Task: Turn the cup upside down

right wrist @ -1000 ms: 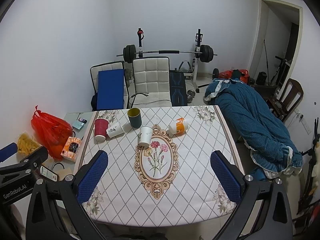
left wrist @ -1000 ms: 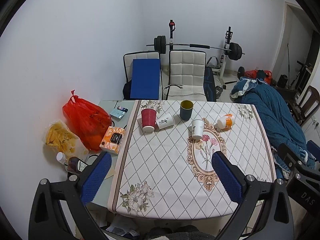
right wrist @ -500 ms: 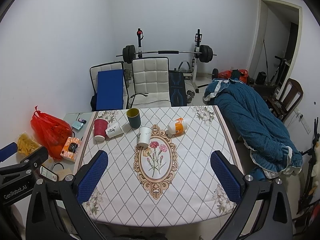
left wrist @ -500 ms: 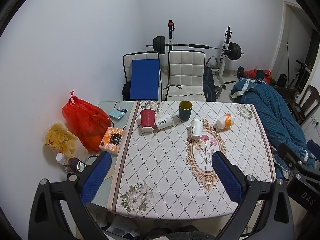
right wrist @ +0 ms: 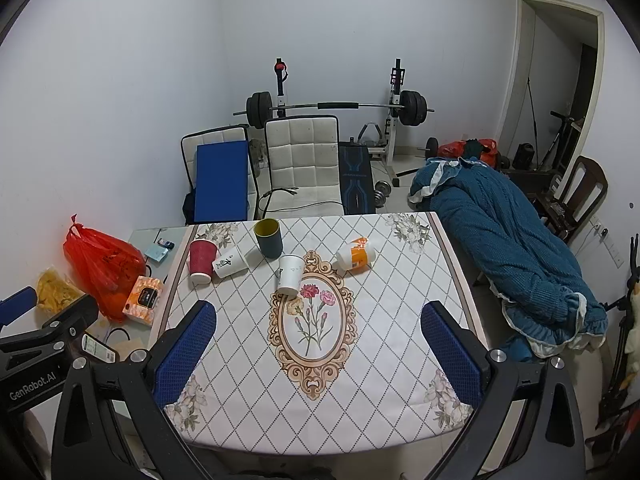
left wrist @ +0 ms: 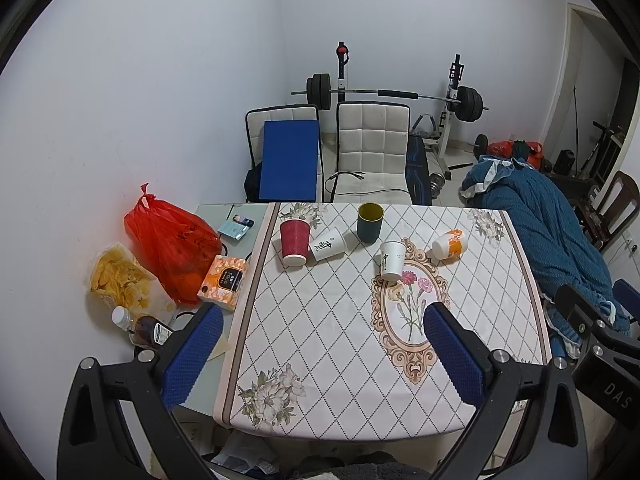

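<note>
Tools first: left tool (left wrist: 320,344) with blue pads spread wide and nothing between them; right tool (right wrist: 318,342) likewise gaping and empty. Both held high and well back from the near edge of the surface (right wrist: 380,392), tipped down and forward, side by side, neither touching anything.

Outward toward 12 o'clock, five cups at the far half of the surface. Dark green cup (right wrist: 269,237) at roughly 11 o'clock in the right view, upright with mouth up: probably the one to invert. White cup (right wrist: 289,274) nearer, at the top of the floral oval, seemingly mouth down already. Red cup (right wrist: 201,259) at 10 o'clock, also mouth down by the look of it, with a lettered white cup (right wrist: 231,262) lying on its side against it. Orange-and-white cup (right wrist: 354,255) at 1 o'clock, on its side.

For a clean flip: advance low toward the green cup, keeping clear of the white cup just in front. Grip across the mid-wall, not the rim, pads square to the sides. Lift clear before rolling the wrist half a turn; set down rim-flat on bare cloth, then release. Worth watching: the lettered cup close at 9 o'clock of the target, easily knocked rolling.
</note>
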{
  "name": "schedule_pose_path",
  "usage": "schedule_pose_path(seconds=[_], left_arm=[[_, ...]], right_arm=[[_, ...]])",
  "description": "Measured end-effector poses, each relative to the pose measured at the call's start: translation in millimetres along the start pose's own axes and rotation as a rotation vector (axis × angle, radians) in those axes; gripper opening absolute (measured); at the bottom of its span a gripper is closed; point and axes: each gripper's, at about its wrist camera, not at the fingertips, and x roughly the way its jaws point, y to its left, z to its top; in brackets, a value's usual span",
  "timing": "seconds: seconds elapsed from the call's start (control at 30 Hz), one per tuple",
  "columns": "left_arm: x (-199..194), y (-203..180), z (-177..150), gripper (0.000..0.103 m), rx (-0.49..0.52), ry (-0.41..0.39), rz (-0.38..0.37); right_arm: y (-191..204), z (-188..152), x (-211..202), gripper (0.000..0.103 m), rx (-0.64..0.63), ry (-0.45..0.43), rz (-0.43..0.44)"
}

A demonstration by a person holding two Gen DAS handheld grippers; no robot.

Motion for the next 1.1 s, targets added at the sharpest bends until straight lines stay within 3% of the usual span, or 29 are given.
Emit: schedule_pose_path(seconds=[1.1], left_arm=[[-2.4,-2.5,2.9,0.103,0.002,0.003,0.006]], right_arm=[[-1.7,6.1,-0.2,0.103,0.001,0.006,0.014]])
